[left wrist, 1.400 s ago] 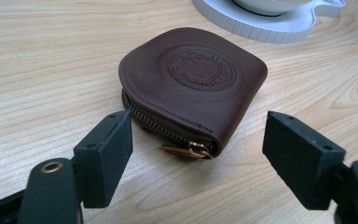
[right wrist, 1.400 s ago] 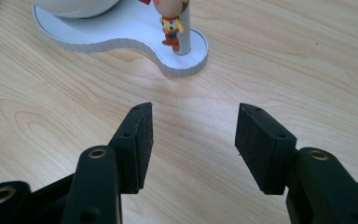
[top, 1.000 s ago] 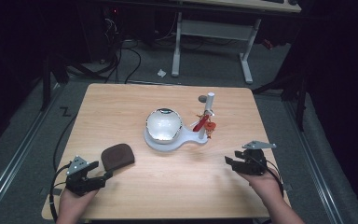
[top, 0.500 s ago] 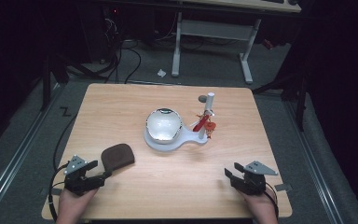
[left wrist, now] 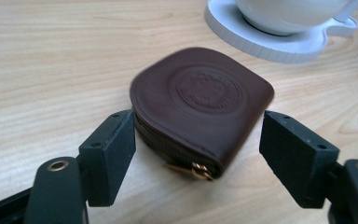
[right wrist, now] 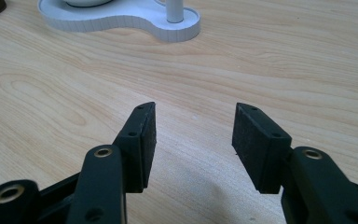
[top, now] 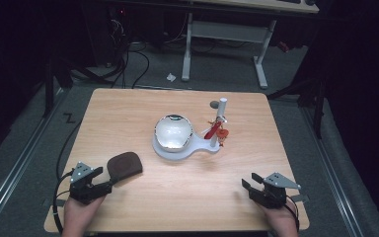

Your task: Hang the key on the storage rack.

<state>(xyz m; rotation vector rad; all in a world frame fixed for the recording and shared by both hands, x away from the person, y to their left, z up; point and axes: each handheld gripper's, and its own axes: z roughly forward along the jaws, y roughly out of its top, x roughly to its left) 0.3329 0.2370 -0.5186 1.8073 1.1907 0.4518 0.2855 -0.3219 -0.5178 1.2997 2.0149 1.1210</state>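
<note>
The left gripper (left wrist: 196, 158) sits at the near left corner of the table (top: 128, 106) with its jaws standing apart on either side of a brown leather pouch (left wrist: 200, 107); one pad (left wrist: 116, 149) lies just against the pouch's zip edge, the other is clear of it, so the pouch is straddled rather than pinched; the pouch lies flat on the wood, its round stamped seal facing up and its brass zip pull toward the gripper. The right gripper (right wrist: 193, 140) is low over bare wood at the near right corner; its jaws have just been closing a little but are parted, with nothing between them. Farther off, mid-table, stands a white stand (top: 197, 150) bearing a white bowl (top: 173, 132) and an upright post (top: 221, 111) with red trinkets (top: 216, 132) hung on it.
</note>
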